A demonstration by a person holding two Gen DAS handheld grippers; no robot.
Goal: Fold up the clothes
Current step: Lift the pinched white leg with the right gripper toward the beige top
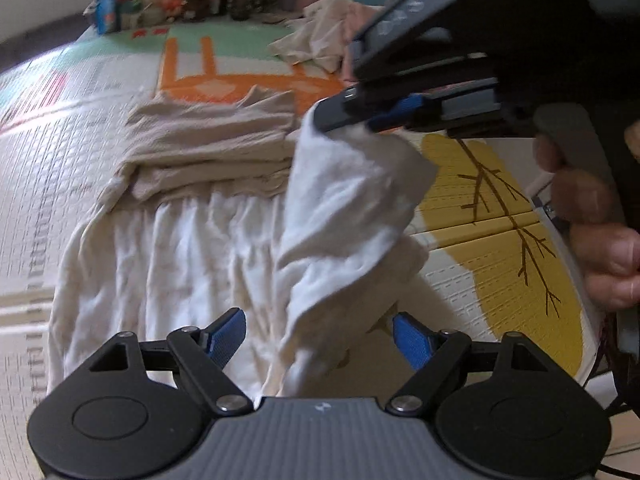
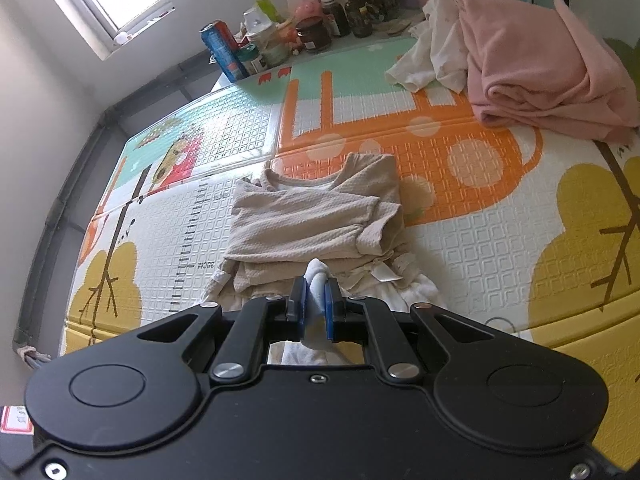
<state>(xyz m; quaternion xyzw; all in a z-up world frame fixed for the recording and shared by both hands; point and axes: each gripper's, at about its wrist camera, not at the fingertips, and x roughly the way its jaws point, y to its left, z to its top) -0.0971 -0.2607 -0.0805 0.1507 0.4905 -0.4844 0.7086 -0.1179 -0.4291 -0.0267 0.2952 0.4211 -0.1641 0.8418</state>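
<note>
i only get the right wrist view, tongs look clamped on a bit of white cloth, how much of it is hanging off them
Observer: A long twisted length of the white garment hangs from the right tongs; the rest is spread on the mat.
Operator: where's the left one
Observer: The left tongs are open, with the hanging cloth's lower end between the fingers, not gripped.
Operator: is the white one clear of the beige stack
Observer: No, the folded beige garment lies over its far edge.
</note>
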